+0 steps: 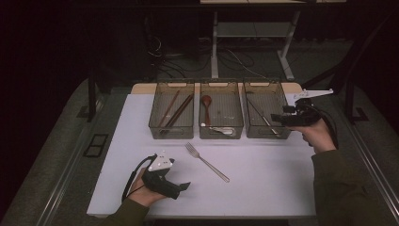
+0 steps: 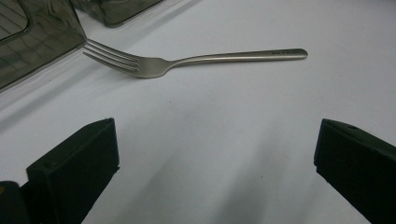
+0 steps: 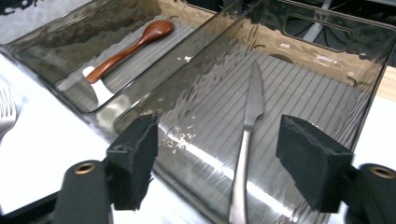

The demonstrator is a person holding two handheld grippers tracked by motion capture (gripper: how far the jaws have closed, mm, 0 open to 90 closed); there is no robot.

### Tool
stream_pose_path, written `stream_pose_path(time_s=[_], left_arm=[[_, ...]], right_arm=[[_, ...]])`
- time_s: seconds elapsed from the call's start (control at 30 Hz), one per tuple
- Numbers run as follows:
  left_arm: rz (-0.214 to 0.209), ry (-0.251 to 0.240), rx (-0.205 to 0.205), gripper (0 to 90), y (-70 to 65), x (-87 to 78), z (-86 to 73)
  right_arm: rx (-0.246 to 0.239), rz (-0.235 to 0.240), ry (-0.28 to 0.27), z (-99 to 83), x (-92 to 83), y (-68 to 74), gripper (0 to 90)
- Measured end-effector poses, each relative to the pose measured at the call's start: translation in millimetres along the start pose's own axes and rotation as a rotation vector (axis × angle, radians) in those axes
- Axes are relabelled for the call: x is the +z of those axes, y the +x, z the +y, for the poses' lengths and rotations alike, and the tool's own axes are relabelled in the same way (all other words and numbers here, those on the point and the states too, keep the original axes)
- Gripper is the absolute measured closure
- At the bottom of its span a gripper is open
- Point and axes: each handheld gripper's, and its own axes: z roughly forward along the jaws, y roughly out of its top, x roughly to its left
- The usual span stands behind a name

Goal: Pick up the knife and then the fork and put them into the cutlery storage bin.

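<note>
On the near left of the white table [image 1: 263, 188], the left gripper [image 1: 181, 187] rests with its jaws wide apart and empty, the fork [image 1: 206, 161] lying just right of it. Further back sit three smoky bins [image 1: 174, 132] in a row, with a knife [image 3: 247, 140] in the rightmost one. At the far right, the right gripper [image 1: 277, 119] hovers at that bin's edge, jaws apart with nothing in them, dark floor and cables behind.

Knife [image 3: 247, 140] handle end cut off by bottom edge; fork [image 3: 5, 114] only tines visible at left edge.
</note>
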Motion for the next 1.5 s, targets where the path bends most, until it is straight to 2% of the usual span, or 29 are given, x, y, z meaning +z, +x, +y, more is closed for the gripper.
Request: stream_pose_path(time_s=[0.1,0.17,0.4,0.6,0.73,0.9,1.03,1.1,1.2,1.3,1.4,1.5], left_arm=[[-0.002,0.006,0.006,0.0,0.8,-0.5,-0.1],[-0.002,0.001,-0.004,0.0,0.1,0.3,-0.3],[0.002,0.013,-0.001,1.9,-0.3,0.5,0.2],[0.012,0.031,0.003,8.0,1.6,-0.1,1.0],[0.014,0.027,-0.015,15.2,3.3,-1.4,2.7],[0.013,0.012,-0.009,30.4,6.2,-2.2,5.6],[0.006,0.012,-0.009,47.5,10.1,0.8,9.4],[0.001,0.021,0.003,58.1,12.7,2.2,11.9],[-0.006,0.018,0.001,69.3,14.5,5.6,16.4],[-0.009,0.042,0.021,77.8,17.0,9.6,21.1],[-0.025,0.053,0.022,86.8,18.9,14.4,25.5],[-0.029,0.057,0.037,89.1,21.4,20.6,33.0]], right_arm=[[-0.022,0.0,-0.009,-4.9,-4.4,12.0,24.9],[-0.028,0.019,-0.021,-9.6,-7.3,19.3,24.0],[-0.039,0.06,-0.052,-31.8,-13.4,41.2,18.8],[-0.037,0.088,-0.077,-54.3,-13.9,57.9,15.3],[-0.04,0.093,-0.074,-70.3,-13.2,66.2,14.4],[-0.043,0.092,-0.068,-89.2,-11.1,75.3,14.4],[-0.055,0.103,-0.057,-103.9,-10.7,82.6,14.4],[-0.052,0.106,-0.059,-109.9,-12.9,85.5,14.4],[-0.05,0.122,-0.073,-116.5,-17.9,87.9,14.4],[-0.051,0.143,-0.066,-121.8,-21.3,89.0,14.4],[-0.047,0.146,-0.067,-126.0,-22.6,89.1,14.4],[-0.05,0.15,-0.06,-127.2,-21.2,89.6,14.4]])
